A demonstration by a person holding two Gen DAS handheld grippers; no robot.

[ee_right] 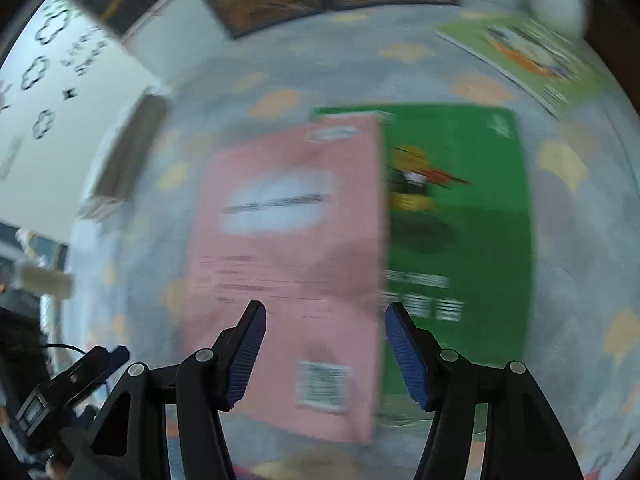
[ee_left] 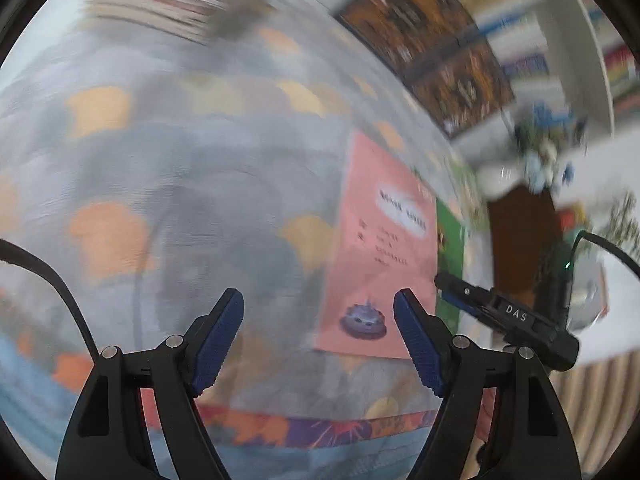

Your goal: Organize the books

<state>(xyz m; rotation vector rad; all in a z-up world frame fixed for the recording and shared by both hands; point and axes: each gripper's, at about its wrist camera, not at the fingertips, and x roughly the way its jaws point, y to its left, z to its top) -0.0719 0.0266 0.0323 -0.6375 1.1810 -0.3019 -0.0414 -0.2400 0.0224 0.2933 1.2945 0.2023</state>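
Left wrist view: left gripper [ee_left: 318, 338], jaws spread, holding nothing, over a grey cloth-covered surface with orange cloud-like patches [ee_left: 160, 184], probably a bed or padded desk, which cannot be told. One flat pink paperback book with a white title patch [ee_left: 384, 248] lies just ahead and to the right, over one bright green book [ee_left: 450, 248], of which only a strip shows. One stack of thin books with pale page edges [ee_left: 156, 4] sits at the far left, well apart; its count is too blurred to give. One dark brown-and-orange panel in two sections [ee_left: 432, 44] lies at the far edge, whether a book cannot be told. One blurred white bookshelf with coloured spines [ee_left: 560, 40] stands beyond. The right gripper [ee_left: 508, 316] shows at the right, beside the books. Right wrist view: right gripper [ee_right: 326, 354], jaws spread and empty, directly over the pink book [ee_right: 292, 264], which overlaps the left part of the green book [ee_right: 472, 232]. One light green picture book with an orange figure [ee_right: 528, 56] lies at the far right, apart. The stack [ee_right: 124, 168] shows at the left. Loose books counted: three. Judgement: the task looks partly done, with one stack formed and three flat books left to gather; nothing is gripped yet.
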